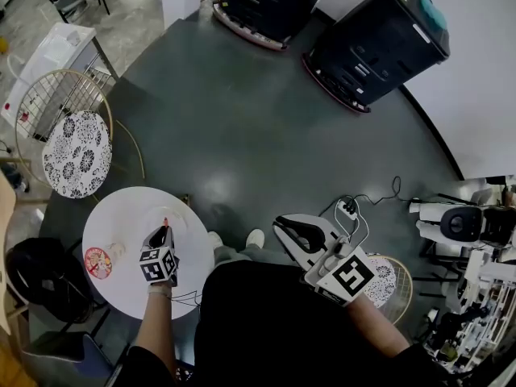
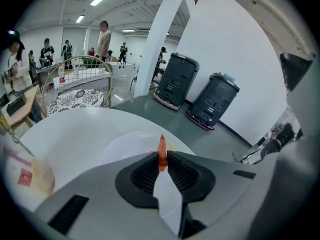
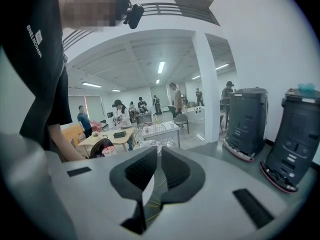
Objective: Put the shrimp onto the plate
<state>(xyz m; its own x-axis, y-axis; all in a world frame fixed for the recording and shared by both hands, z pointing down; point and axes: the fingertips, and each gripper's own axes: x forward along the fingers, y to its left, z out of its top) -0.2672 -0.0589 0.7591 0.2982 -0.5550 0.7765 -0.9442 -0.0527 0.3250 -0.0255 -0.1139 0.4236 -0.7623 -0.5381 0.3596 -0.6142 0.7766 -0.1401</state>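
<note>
- A round white table (image 1: 121, 216) stands on the dark grey floor (image 1: 242, 119).
- A white plate (image 1: 184, 216) lies on the table's far right part, close to the edge.
- A red-printed packet (image 1: 97, 262) lies by the left rim, well apart from the plate.

Only the upper end of the shrimp (image 2: 161, 145) showed at frame centre; the rest was hidden between the clamped jaws of the left gripper (image 2: 162, 159), whose body covered the near rim of the plate (image 2: 127, 144). The round label (image 1: 97, 262) at lower left, perhaps a sticker, was too small to read.
</note>
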